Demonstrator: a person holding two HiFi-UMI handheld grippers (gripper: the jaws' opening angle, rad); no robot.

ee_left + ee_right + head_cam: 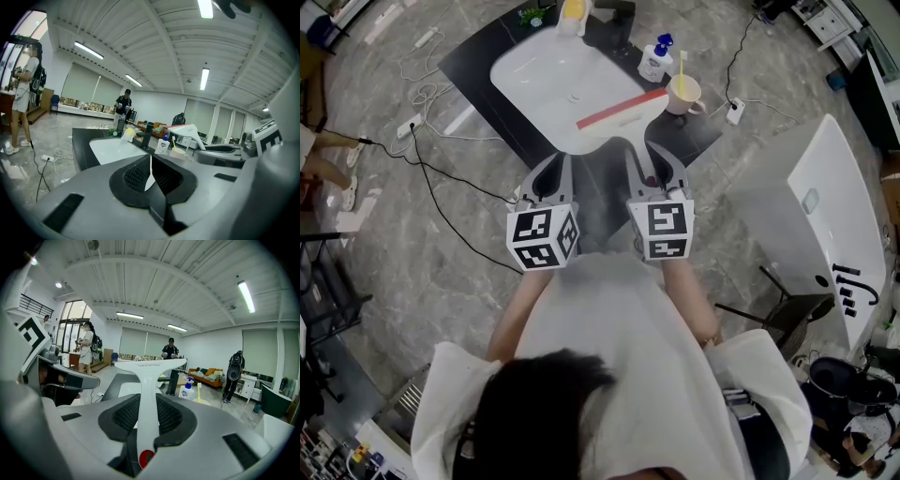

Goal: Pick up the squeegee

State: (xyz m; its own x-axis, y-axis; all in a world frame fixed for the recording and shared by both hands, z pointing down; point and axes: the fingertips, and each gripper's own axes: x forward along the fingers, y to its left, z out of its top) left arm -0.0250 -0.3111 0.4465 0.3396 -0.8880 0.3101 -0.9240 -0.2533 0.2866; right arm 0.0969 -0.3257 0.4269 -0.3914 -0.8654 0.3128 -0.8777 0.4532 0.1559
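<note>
The squeegee [623, 108] has a white handle and a red blade. It hangs tilted over the near right edge of the white sink [534, 70]. My right gripper [649, 161] is shut on its handle. In the right gripper view the handle [149, 394] runs up between the black pads to the wide white head. My left gripper [551, 173] sits beside the right one, shut with nothing in it. In the left gripper view its pads [136, 176] meet with only a sliver of light between them, and the squeegee [190, 131] shows at the right.
The sink sits in a black counter [478, 66] with a black faucet [623, 14], a soap bottle [656, 61] and a cup holding a yellow brush [682, 92]. Cables [441, 178] trail over the floor at left. A white tub [825, 206] stands at right. People stand far back.
</note>
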